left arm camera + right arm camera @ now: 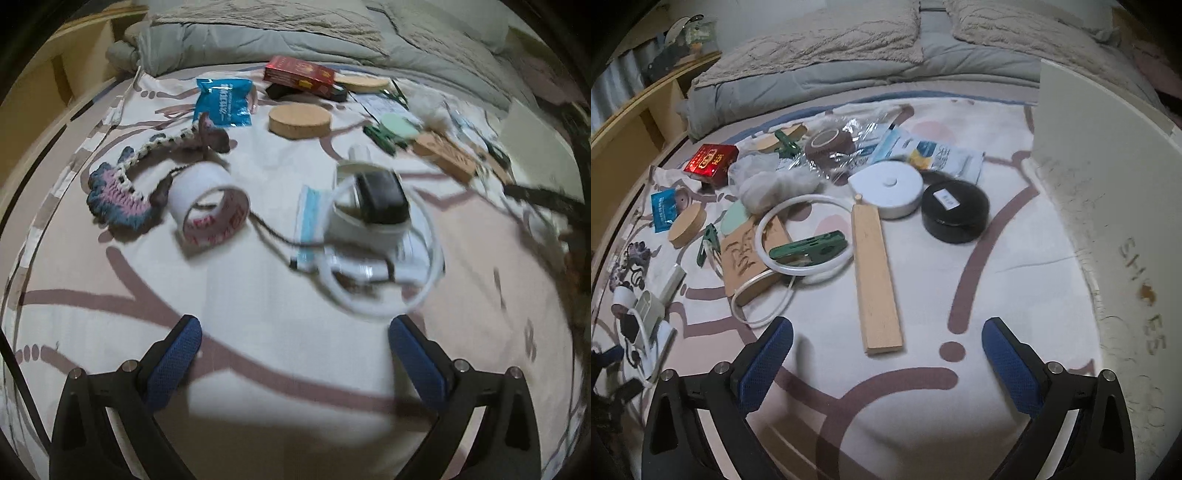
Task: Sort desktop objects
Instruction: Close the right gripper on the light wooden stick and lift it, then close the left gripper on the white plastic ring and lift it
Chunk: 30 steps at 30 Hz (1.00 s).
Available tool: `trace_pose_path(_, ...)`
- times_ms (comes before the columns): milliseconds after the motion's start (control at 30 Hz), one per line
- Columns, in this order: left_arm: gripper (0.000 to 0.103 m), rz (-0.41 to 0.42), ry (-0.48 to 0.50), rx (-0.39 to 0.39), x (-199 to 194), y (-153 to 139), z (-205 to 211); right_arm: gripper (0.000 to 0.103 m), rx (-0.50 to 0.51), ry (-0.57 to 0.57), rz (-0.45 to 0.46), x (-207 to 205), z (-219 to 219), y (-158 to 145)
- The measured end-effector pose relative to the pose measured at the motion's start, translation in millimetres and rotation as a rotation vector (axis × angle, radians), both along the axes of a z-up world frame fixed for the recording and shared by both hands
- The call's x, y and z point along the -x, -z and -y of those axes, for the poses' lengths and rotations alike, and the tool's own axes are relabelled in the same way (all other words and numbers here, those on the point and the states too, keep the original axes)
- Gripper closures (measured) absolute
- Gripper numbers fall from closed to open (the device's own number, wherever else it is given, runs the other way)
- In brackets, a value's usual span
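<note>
Lying lengthwise just ahead of the empty, wide-open right hand-held gripper [886, 341], the wooden strip [877, 280] on the bed is pointing its near end between the jaws.

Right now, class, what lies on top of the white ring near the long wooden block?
A green clip lies across the white ring. The ring overlaps an engraved wooden board, hiding part of it.
</note>
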<state>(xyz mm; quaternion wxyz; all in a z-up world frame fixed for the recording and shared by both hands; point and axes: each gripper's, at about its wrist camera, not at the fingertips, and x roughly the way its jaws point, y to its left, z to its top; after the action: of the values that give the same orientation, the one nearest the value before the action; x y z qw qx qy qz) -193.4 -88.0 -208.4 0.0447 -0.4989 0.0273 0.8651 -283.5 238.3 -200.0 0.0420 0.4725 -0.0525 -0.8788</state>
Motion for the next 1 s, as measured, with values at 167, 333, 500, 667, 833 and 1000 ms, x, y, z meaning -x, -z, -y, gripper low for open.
trace_pose_path(167, 0.000, -0.006, 0.034, 0.014, -13.2, -0.6, -0.1, 0.030, -0.031, -0.008, -0.036, -0.7, 5.2, 1.3)
trace_pose_path(333, 0.000, -0.003, 0.019, -0.010, -15.1, -2.9, 3.5, 0.079, -0.049, -0.028, -0.048, 0.4, 9.9, 0.8)
trace_pose_path(500, 0.000, 0.002, -0.010, -0.090, -12.9, -5.9, 4.7, 0.084, -0.094, -0.073, -0.054, -16.3, 22.6, -0.9)
trace_pose_path(667, 0.000, 0.007, -0.022, -0.129, -8.0, -7.6, 0.3, 0.084, -0.067, -0.110, -0.049, -43.1, 21.9, 0.4)
trace_pose_path(833, 0.000, 0.010, -0.026, -0.151, -1.9, -8.5, -6.3, 0.085, -0.012, -0.117, -0.033, -63.7, 16.9, 2.4)
trace_pose_path(1000, 0.000, 0.013, -0.035, -0.176, 7.4, -9.9, -14.1, 0.085, -0.019, -0.138, -0.042, -84.1, 23.5, 2.8)
